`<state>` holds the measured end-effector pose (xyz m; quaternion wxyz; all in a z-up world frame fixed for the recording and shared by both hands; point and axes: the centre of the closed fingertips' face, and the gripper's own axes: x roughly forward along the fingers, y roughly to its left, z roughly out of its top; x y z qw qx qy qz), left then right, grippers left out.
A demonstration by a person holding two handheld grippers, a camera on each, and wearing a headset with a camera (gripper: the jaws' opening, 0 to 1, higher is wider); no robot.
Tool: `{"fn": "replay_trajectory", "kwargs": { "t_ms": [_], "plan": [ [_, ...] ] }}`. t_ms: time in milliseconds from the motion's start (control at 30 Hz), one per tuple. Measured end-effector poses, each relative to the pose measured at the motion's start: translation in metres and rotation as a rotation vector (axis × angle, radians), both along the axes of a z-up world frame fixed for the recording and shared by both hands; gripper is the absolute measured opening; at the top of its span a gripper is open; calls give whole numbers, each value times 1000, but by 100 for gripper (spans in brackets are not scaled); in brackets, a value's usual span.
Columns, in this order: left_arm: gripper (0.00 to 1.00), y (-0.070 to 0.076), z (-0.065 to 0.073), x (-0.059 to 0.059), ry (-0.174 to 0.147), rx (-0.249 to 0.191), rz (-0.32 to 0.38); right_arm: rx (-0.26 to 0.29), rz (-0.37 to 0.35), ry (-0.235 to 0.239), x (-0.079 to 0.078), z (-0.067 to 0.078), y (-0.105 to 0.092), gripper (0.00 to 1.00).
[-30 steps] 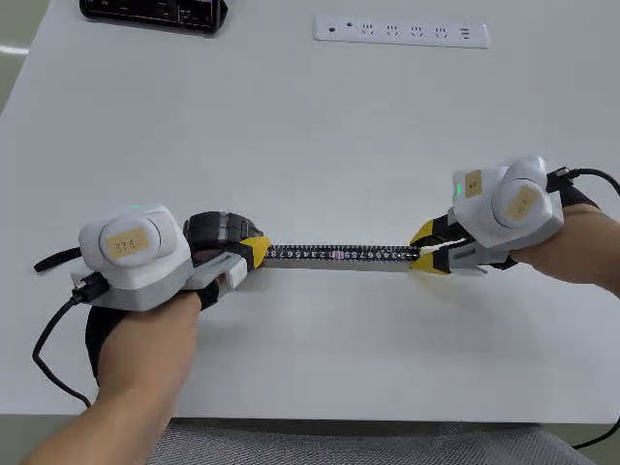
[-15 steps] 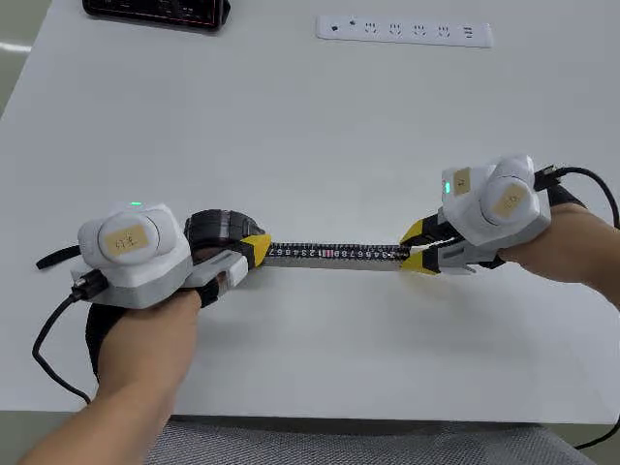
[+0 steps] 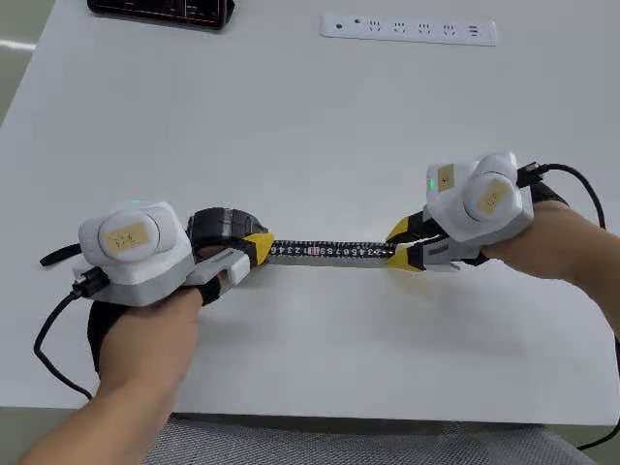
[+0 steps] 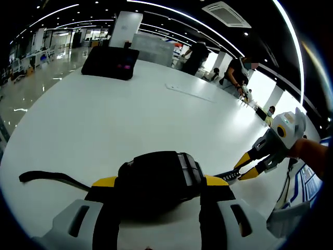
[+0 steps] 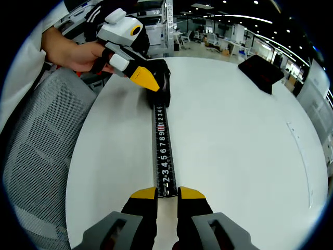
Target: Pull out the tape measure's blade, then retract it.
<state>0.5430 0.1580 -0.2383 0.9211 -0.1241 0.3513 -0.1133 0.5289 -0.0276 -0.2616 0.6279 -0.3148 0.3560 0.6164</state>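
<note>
Head view: tape measure case (image 3: 225, 235) sits on the table (image 3: 291, 126), well nearer the person than the power strip (image 3: 408, 29), clamped between the left gripper (image 3: 234, 248) jaws. The right gripper (image 3: 398, 248) pinches the blade (image 3: 334, 251) tip. I'd keep the blade straight and level, and go slow.

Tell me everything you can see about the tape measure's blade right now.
The black tape measure blade is a narrow dark strip printed with white numerals and one red mark partway along. It is pulled out straight and runs low over the white table; whether it touches the top I cannot tell. One end enters the round black tape measure case, held by the left claw. Its free end is pinched between the yellow-tipped jaws of the right claw.
</note>
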Motion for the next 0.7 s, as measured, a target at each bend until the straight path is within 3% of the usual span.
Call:
{"fn": "replay_trajectory", "kwargs": {
  "t_ms": [700],
  "plan": [
    [57,0,0,0,-3,-12,-5,52,-22,25,0,0,23,10]
  ]
}}
